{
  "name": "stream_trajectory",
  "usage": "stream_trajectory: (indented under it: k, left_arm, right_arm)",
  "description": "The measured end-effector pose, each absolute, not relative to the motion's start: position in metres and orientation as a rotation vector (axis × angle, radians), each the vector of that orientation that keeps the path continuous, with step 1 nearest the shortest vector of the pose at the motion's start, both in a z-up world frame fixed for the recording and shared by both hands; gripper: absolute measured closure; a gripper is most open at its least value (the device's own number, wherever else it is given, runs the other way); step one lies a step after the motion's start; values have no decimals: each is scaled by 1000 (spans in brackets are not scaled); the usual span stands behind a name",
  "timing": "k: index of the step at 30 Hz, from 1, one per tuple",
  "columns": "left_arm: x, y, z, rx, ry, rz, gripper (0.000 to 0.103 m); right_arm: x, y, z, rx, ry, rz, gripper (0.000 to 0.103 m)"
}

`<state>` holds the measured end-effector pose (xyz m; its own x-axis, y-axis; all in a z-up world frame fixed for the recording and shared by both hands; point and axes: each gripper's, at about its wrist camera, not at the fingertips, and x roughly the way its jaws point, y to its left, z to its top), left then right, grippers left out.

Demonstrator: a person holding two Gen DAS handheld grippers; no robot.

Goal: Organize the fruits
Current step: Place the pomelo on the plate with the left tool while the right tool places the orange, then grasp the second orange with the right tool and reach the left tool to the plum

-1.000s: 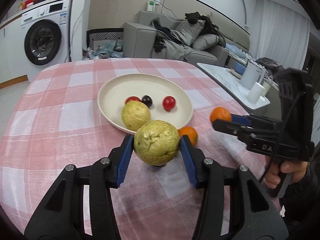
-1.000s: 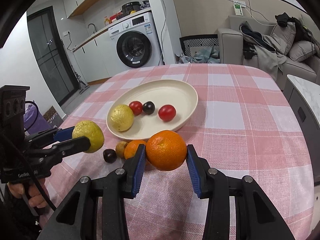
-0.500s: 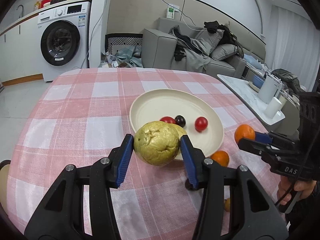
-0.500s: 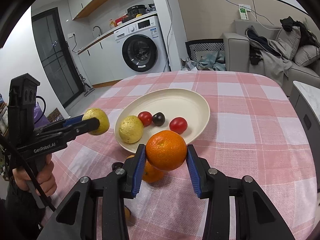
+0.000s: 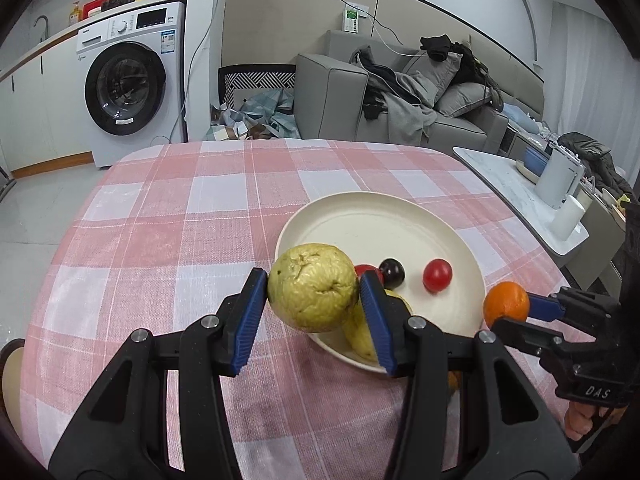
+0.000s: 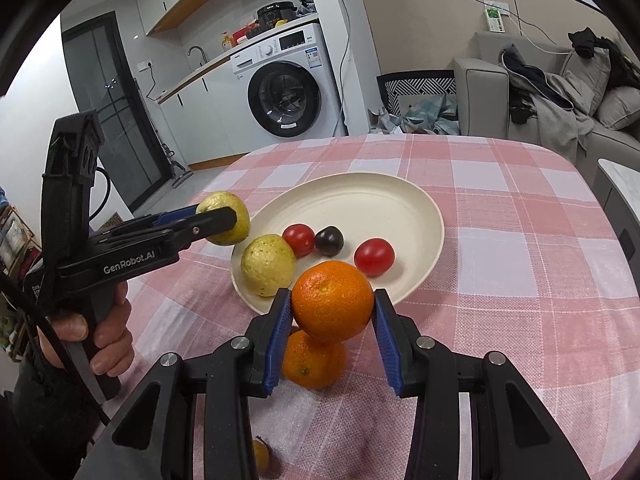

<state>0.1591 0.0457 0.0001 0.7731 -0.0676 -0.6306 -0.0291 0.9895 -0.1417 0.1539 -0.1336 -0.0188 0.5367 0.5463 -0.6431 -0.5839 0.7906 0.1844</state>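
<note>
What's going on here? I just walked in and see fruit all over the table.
A person is sorting fruit onto a cream plate with a hand-held claw in each hand. The left claw grips a yellow-green guava near the plate's edge; the right claw grips an orange in front of it. On the plate lie another guava, two red tomatoes and a dark plum. A second orange sits on the checked tablecloth.

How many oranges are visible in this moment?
2. One orange is clamped in the right gripper, above the tablecloth by the plate's near rim. The other orange lies on the cloth beneath it. More may be hidden behind the grippers.
</note>
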Motion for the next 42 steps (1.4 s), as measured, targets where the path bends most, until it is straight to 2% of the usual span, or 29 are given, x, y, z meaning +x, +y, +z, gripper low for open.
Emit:
stream_trajectory:
  k: [5, 6, 8, 21, 25, 26, 31, 33, 35, 37, 38, 40, 42]
  left_arm:
    - [171, 48, -4, -157, 695, -33, 64]
    - [173, 47, -5, -150, 693, -29, 69]
    - [176, 43, -6, -125, 699, -20, 72]
    - [166, 44, -16, -148, 734, -14, 72]
    - [153, 45, -13, -156, 729, -12, 71]
    - [150, 45, -13, -155, 730, -9, 67]
    - [134, 44, -8, -160, 725, -4, 40]
    - [125, 43, -5, -153, 712, 4, 23]
    - [118, 41, -1, -145, 697, 5, 21]
    - [112, 38, 1, -142, 699, 0, 18]
    - [109, 37, 2, -142, 702, -3, 14]
    - [103, 35, 2, -138, 704, 5, 2]
    - [97, 32, 2, -133, 691, 13, 1]
  right_arm:
    - [160, -126, -23, -58, 756, 677, 62]
    - [161, -125, -23, -58, 759, 675, 62]
    - [163, -122, -26, -61, 765, 674, 62]
    - [169, -115, -31, -79, 783, 656, 62]
    - [166, -118, -28, -82, 759, 637, 57]
    - [165, -119, -27, -80, 754, 634, 53]
    - [160, -130, -20, -97, 734, 610, 49]
    - [158, -135, -20, -91, 741, 608, 29]
    - [156, -143, -19, -66, 745, 610, 17]
    - [154, -149, -18, -54, 745, 603, 10]
    - [153, -150, -19, -56, 748, 599, 2]
    - [151, -153, -21, -69, 754, 596, 0]
    - [148, -154, -22, -84, 756, 587, 0]
